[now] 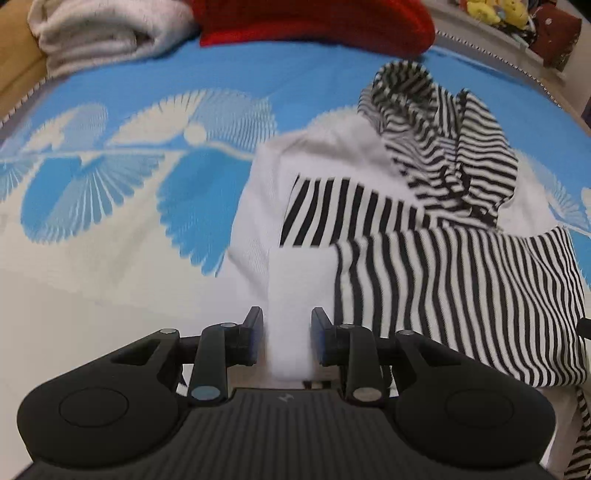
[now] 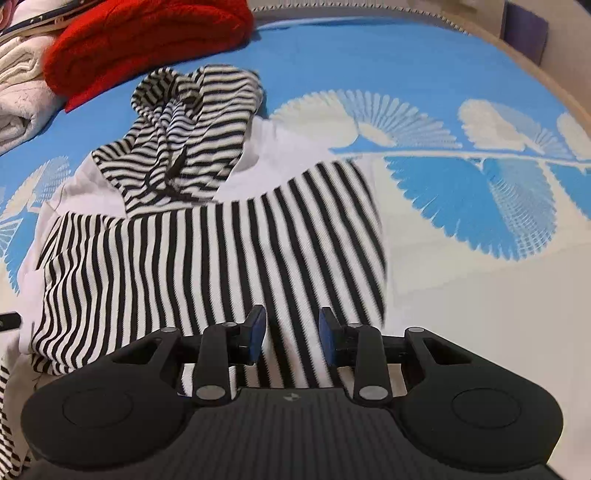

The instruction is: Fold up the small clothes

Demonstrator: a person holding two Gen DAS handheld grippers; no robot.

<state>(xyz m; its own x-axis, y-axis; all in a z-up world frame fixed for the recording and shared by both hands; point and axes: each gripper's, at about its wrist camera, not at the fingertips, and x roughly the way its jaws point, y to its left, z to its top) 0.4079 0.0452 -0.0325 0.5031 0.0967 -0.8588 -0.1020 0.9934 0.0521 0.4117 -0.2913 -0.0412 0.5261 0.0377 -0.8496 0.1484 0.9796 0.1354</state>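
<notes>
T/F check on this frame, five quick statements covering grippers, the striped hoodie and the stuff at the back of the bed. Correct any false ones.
1. The left gripper has white fabric between its fingers. True.
2. The striped hoodie is black and red. False: black and white.
3. A red knit lies beyond the hood. True.
4. The right gripper is over bare bedspread. False: striped fabric runs between its fingers.
5. The cream towel covers the hoodie. False: it lies apart, at the far edge.
</notes>
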